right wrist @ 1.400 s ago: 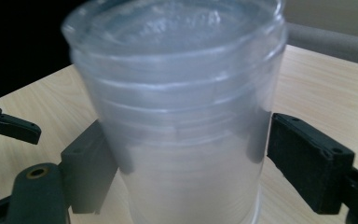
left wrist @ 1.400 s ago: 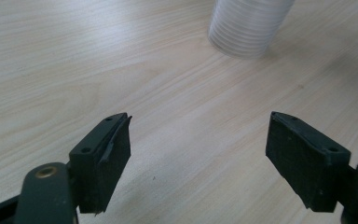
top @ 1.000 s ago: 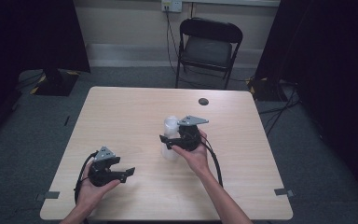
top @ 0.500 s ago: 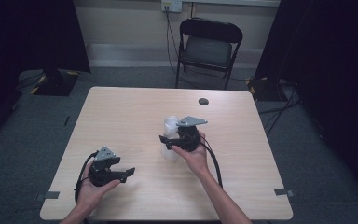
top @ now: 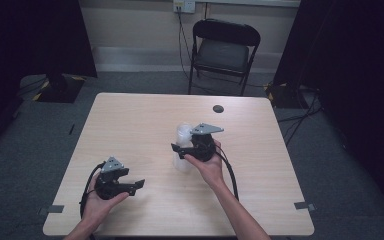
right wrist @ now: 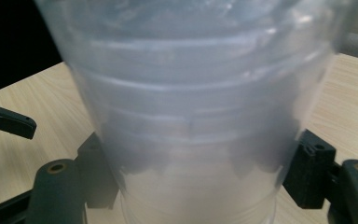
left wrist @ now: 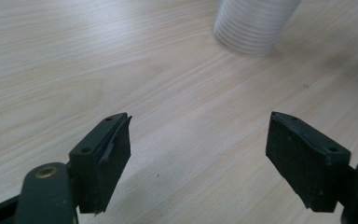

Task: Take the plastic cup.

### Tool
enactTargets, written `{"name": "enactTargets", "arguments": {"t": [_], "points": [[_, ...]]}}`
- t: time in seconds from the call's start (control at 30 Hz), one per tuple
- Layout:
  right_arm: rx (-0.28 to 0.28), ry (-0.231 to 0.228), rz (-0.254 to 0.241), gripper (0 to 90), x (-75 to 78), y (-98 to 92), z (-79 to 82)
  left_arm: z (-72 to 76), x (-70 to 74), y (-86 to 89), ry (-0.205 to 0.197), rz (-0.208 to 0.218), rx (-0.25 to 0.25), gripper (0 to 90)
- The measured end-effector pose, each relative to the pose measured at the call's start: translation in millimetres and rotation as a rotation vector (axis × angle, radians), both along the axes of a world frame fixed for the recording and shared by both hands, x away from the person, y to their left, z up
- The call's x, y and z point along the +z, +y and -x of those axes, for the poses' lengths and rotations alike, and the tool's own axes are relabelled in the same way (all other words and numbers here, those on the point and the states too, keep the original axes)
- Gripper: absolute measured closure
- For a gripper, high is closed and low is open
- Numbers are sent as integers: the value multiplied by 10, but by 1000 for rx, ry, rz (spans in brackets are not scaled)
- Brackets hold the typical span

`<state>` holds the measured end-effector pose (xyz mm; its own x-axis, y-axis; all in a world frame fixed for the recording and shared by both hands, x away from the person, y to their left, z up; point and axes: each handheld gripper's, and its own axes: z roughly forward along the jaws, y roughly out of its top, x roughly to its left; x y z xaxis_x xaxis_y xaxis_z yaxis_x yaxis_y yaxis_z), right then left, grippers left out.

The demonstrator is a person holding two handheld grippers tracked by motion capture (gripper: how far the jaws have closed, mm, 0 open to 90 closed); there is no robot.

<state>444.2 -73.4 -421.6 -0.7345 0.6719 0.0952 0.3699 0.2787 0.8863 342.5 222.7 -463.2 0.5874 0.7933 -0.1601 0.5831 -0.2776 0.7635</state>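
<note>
A stack of clear ribbed plastic cups point(top: 182, 134) stands upright at the middle of the wooden table point(top: 145, 120). My right gripper point(top: 179, 150) reaches it from the right; its jaws have just been closing with the stack between them. In the right gripper view both pads press the cup stack point(right wrist: 191, 116) on its lower sides. My left gripper point(top: 139, 184) rests near the front left of the table, open and holding nothing. In the left gripper view the wide-apart jaws of the left gripper point(left wrist: 198, 154) point at bare wood, with the cup stack point(left wrist: 254, 23) farther off.
A small black disc point(top: 218, 108) lies near the table's far edge. A black folding chair point(top: 223, 50) stands beyond the table against the wall. Bare tabletop lies between the two grippers and to the far left. Cables trail from both grippers.
</note>
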Motion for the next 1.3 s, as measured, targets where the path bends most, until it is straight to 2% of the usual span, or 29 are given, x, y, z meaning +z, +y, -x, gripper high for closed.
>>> {"name": "enactTargets", "arguments": {"t": [0.8, 1.1, 1.3], "points": [[6, 13, -20, 273, 170, -13, -17, -13, -6, 18, 2, -1, 13, 227], [11, 10, -52, 297, 233, -27, -17, -10, -4, 14, 2, -1, 10, 227], [17, 6, -38, 299, 253, -6, -10, -13, -5, 15, 2, -2, 10, 227]]}}
